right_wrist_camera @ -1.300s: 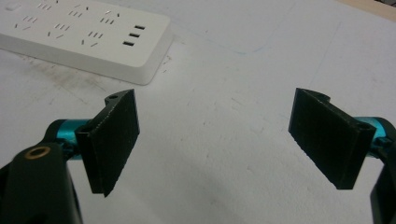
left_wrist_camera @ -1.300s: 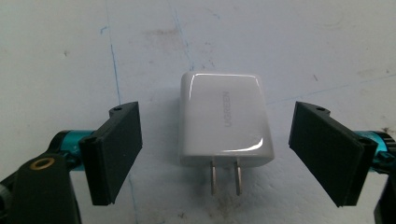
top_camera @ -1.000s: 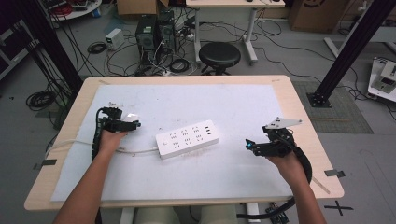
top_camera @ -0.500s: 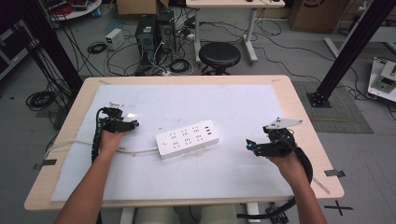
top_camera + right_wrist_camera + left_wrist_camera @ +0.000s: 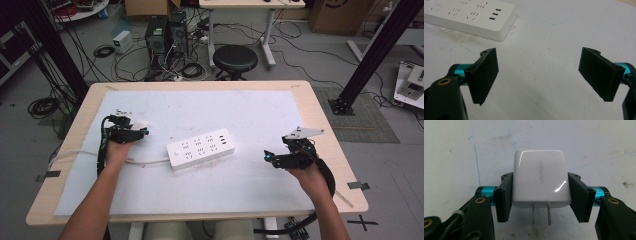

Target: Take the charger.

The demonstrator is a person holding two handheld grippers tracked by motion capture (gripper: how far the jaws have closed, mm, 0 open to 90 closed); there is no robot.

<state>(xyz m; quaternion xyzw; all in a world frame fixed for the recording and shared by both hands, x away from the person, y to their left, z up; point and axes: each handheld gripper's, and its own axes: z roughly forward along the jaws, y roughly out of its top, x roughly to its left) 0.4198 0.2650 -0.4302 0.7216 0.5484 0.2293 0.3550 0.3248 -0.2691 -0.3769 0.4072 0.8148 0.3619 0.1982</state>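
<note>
A white power strip [image 5: 201, 148] lies in the middle of the white mat, its white cord running off to the left. Left of it, my left gripper [image 5: 141, 128] is shut on a white charger plug [image 5: 139, 124]. In the left gripper view the white charger plug [image 5: 541, 178] sits clamped between both pads, its two metal prongs pointing toward the camera. My right gripper [image 5: 267, 155] hovers right of the strip, open and holding nothing. In the right gripper view the power strip [image 5: 471, 15] shows at the upper left, beyond the wide-apart pads of my right gripper [image 5: 544, 75].
The white mat [image 5: 250, 115] covers most of the wooden table [image 5: 325, 125]. Behind the table stand a black stool [image 5: 235, 59], computer towers [image 5: 165, 32] and loose floor cables. A black frame post [image 5: 372, 55] rises at the right.
</note>
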